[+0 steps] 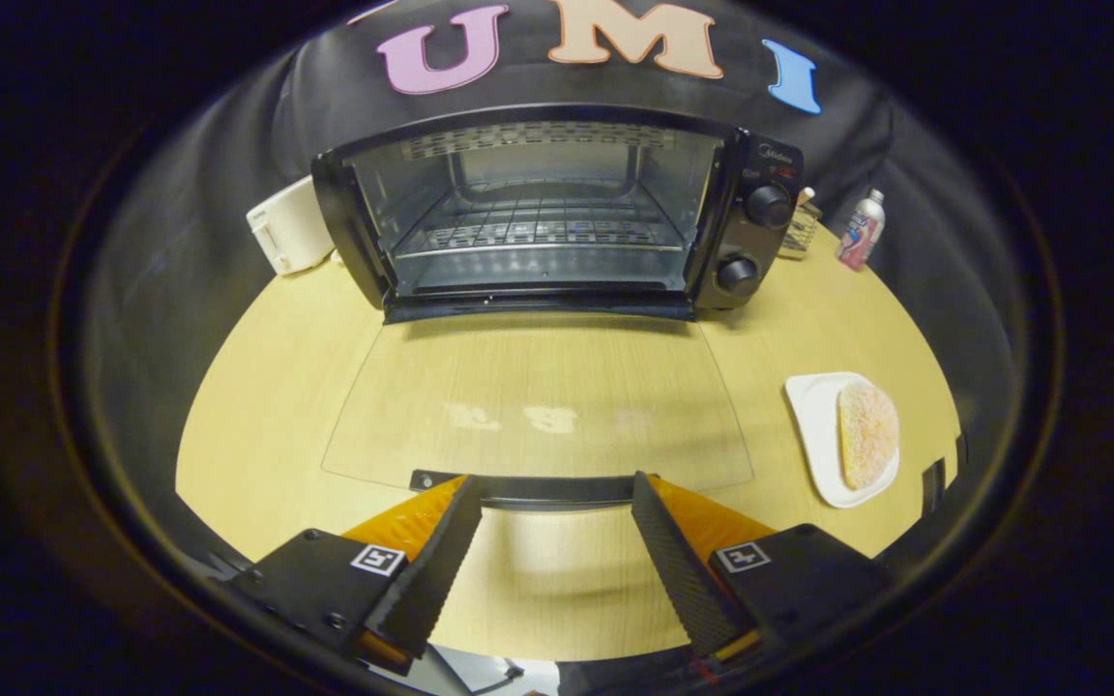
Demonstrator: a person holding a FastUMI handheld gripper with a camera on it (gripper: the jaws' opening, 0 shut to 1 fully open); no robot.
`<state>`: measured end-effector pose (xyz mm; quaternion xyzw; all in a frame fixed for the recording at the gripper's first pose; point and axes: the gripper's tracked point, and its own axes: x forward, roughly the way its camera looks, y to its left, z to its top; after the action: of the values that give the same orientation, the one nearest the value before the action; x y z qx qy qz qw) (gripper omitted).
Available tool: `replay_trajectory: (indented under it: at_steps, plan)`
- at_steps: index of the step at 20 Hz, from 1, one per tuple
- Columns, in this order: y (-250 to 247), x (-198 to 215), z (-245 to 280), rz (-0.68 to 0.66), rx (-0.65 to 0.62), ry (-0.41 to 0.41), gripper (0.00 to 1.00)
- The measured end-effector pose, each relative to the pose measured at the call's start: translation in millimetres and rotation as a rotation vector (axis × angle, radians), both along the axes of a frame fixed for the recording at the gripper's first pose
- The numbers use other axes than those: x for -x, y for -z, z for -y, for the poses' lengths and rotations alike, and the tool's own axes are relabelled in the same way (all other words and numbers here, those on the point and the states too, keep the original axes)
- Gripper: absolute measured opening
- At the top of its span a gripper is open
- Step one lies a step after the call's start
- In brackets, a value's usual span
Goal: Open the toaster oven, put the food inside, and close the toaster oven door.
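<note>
Gripper camera faces the open toaster oven (557, 213) closely, above the table (267, 387).

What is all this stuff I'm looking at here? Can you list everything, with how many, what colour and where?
toaster oven: one, black, back of the table, interior open
oven door: one, clear glass, folded down flat toward the fingers
door handle: one, black, just ahead of the fingertips
wire rack: one, metal, inside the oven
knobs: two, black, on the oven's right panel
plate: one, white, right of the door
food: one piece, pale orange, on the plate
bottle: one, white and pink, right of the oven
white appliance: one, left of the oven
table: one, light wood
gripper: one, fingers open, nothing between them
</note>
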<state>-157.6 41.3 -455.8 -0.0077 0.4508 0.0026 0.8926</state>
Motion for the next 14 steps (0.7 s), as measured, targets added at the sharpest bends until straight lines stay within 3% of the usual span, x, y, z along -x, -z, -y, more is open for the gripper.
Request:
replay_trajectory:
  at_steps: [4, 11, 14]
  plan:
    - [-2.5, -2.4, 0.6, 0.013, -0.029, 0.029, 1.00]
    - [-34.3, -6.3, -26.3, 0.119, -0.110, -0.064, 0.96]
    - [-58.1, -17.2, -21.3, 0.183, -0.093, -0.038, 0.96]
